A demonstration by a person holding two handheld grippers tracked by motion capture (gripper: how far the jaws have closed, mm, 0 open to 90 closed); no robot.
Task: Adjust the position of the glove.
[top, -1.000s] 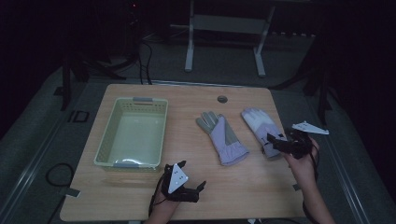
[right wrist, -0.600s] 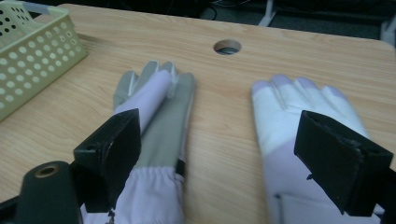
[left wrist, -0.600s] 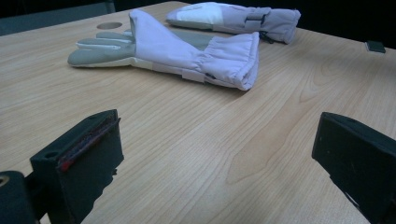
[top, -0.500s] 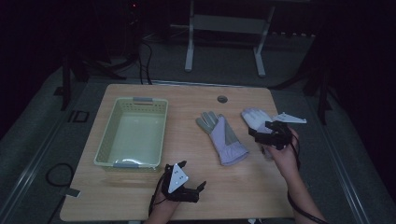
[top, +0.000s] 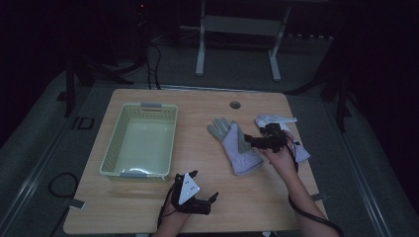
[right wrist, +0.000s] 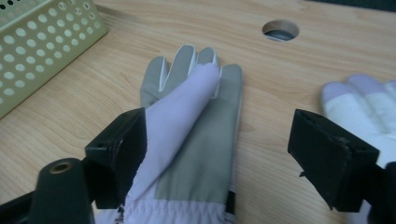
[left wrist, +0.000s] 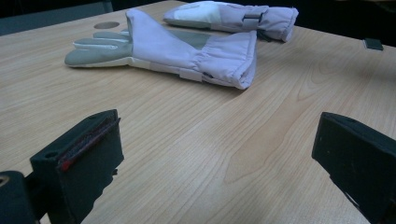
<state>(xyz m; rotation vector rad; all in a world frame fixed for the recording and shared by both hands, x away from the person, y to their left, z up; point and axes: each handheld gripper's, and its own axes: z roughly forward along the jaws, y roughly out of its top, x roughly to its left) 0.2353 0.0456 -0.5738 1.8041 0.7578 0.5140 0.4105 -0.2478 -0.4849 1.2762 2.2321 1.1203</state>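
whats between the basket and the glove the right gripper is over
Only bare wooden table, seen in the high view: nothing lies between the basket and the near glove.

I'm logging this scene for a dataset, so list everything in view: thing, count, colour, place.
gloves: 2, lilac with grey and white palms; near glove lies flat at the table's middle right, far glove beside it toward the right edge
basket: 1, pale green, perforated, on the table's left half
table: 1, light wood, with a round hole near the far edge
metal stand: 1, grey, on the floor behind the table
left gripper: 1, black, jaws open, low at the near edge
right gripper: 1, black, jaws open and just closing a little, straddling the near glove
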